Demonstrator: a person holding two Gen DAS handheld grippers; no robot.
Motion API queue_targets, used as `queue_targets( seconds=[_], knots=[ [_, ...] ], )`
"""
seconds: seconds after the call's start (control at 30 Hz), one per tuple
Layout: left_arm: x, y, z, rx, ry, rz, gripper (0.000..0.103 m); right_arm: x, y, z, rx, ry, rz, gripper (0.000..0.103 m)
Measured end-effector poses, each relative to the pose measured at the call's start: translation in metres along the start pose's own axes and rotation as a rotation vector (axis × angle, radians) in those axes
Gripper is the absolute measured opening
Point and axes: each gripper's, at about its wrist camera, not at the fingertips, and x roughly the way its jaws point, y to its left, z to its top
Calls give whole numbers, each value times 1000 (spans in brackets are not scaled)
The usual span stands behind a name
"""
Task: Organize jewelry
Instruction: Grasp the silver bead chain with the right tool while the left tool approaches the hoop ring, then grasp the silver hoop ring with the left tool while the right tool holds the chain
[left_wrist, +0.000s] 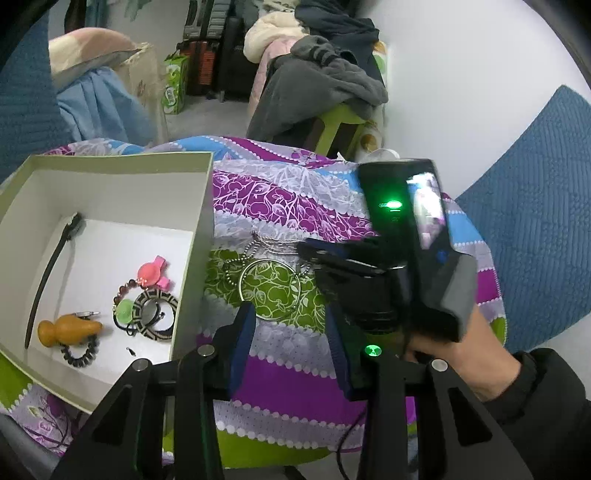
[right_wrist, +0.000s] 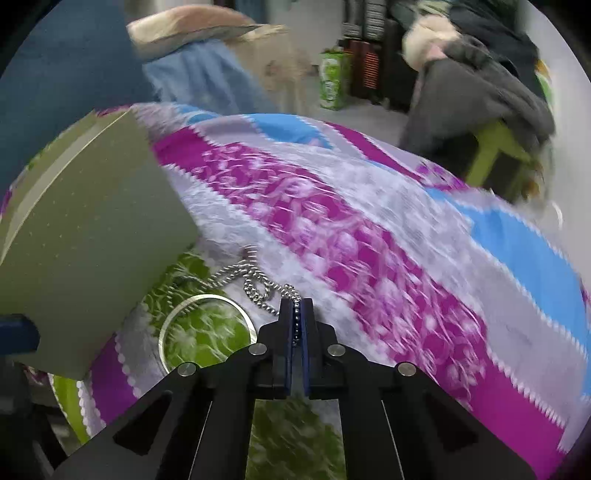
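Right gripper (right_wrist: 295, 312): jaws pressed together on a silver ball chain (right_wrist: 255, 284), beads showing in the thin slit btwn the blue pads. The rest of the chain lies in loose loops on the patterned bedspread (right_wrist: 369, 229), just ahead and to the left of the tips.

Left gripper (left_wrist: 291, 328): jaws apart, partway open, nothing btwn them. Its tips hang at the near edge of a silver ring bangle (left_wrist: 269, 290) that lies flat on a green patch of the cloth; whether the left pad touches the ring can't be told.

In the left wrist view the right gripper comes in from the right w/ a hand (left_wrist: 465, 354) behind it, its tips just past the bangle's right side, so the two tools sit close together.

Open box (left_wrist: 110, 192) stands left of the bangle, its right wall just beside the ring. Inside: a dark hair stick (left_wrist: 48, 280), pink clip (left_wrist: 153, 275), patterned bangle (left_wrist: 155, 308), bead bracelet (left_wrist: 79, 354), orange wooden figure (left_wrist: 70, 328). The box's back half is bare floor. To the right of the chain, the cloth lies open.
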Motion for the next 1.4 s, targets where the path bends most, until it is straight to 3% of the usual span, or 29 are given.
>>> queue_targets(
  seconds=[0.23,0.37,0.5,0.63,0.83,1.07,1.27,1.4],
  knots=[
    [5,-22,4,89,-20,13,38,-25,-41,-17,138,-19,-15,2],
    [21,-34,-1,129,16,-5,38,-43,-58,-26,203,-43,-22,2],
    [47,-39,-3,146,49,28,38,-60,-74,-39,277,-61,-30,2],
    [76,-41,-3,154,83,66,29,-73,-87,-55,342,-66,-25,2],
    [100,-35,-2,151,97,121,19,-83,-85,-68,382,-67,0,2],
    [111,-31,0,152,106,120,5,-90,-78,-71,382,-62,21,2],
    [97,-31,7,150,105,97,1,-106,-66,-60,380,-102,13,2],
    [76,-26,19,91,98,53,1,-121,-58,-53,390,-122,8,2]
  ],
)
